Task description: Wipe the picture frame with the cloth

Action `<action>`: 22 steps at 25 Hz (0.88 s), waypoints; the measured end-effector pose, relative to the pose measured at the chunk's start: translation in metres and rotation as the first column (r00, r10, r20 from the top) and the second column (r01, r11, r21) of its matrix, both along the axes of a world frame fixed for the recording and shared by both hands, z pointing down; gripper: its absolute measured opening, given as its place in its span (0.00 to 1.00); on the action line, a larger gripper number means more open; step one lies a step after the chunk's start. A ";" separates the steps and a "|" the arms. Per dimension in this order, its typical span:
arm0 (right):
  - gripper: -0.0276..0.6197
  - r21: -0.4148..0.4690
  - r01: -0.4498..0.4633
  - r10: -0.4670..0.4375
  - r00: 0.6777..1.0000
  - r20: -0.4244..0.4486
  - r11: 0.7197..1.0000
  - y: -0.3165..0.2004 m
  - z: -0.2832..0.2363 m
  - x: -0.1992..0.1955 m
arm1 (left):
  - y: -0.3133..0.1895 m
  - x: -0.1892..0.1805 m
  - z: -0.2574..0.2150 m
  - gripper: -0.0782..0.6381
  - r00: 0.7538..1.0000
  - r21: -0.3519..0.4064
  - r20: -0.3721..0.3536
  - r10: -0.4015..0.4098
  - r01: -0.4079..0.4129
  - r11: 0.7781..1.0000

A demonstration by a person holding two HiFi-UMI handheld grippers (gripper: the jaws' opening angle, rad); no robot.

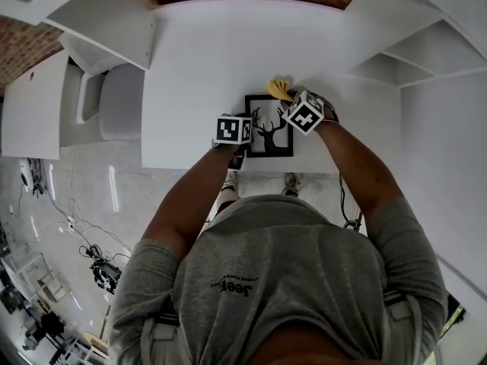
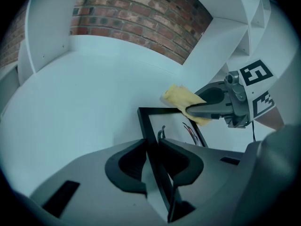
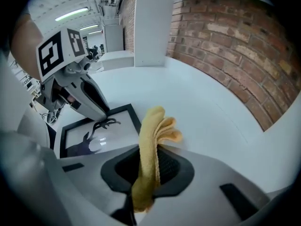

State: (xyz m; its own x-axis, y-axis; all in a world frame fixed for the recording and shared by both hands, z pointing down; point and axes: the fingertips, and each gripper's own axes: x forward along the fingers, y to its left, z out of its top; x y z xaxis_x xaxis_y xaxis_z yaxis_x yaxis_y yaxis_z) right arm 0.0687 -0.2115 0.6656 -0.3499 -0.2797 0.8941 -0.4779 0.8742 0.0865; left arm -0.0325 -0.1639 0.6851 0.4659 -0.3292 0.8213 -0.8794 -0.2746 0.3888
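A black picture frame (image 1: 268,128) with a deer silhouette lies flat on the white table (image 1: 205,59). My left gripper (image 1: 242,144) is shut on the frame's left edge. In the left gripper view the thin black frame (image 2: 149,126) runs straight between the two jaws of that gripper (image 2: 153,147). My right gripper (image 1: 293,99) is shut on a folded yellow cloth (image 1: 278,88). It holds the cloth over the frame's far right corner. In the right gripper view the cloth (image 3: 151,145) sticks out past the jaws, beside the frame (image 3: 96,131).
White shelf units (image 1: 411,59) stand right of the table and a white chair (image 1: 114,97) to its left. A brick wall (image 3: 235,46) runs behind the table. The table's near edge (image 1: 190,166) lies just below the frame.
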 end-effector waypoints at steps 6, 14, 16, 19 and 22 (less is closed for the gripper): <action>0.13 0.002 0.051 -0.051 0.998 -0.034 0.999 0.008 0.002 -0.003 | 0.000 -0.001 0.001 0.26 1.000 -0.003 0.002 -0.004 0.004 1.000; 0.13 -0.031 0.168 -0.170 0.982 -0.078 0.985 0.052 0.005 -0.010 | 0.000 -0.002 0.001 0.26 1.000 -0.013 0.005 -0.013 0.013 1.000; 0.13 -0.046 0.190 -0.194 0.977 -0.086 0.981 0.065 0.005 -0.011 | 0.000 -0.002 0.001 0.25 1.000 -0.014 0.004 -0.016 0.016 1.000; 0.13 -0.069 0.216 -0.222 0.970 -0.098 0.974 0.085 0.004 -0.010 | 0.000 -0.002 0.000 0.25 1.000 -0.012 0.004 -0.018 0.018 1.000; 0.13 -0.101 0.228 -0.238 0.966 -0.101 0.968 0.106 0.005 -0.009 | 0.000 -0.002 0.001 0.25 1.000 -0.013 0.005 -0.019 0.019 1.000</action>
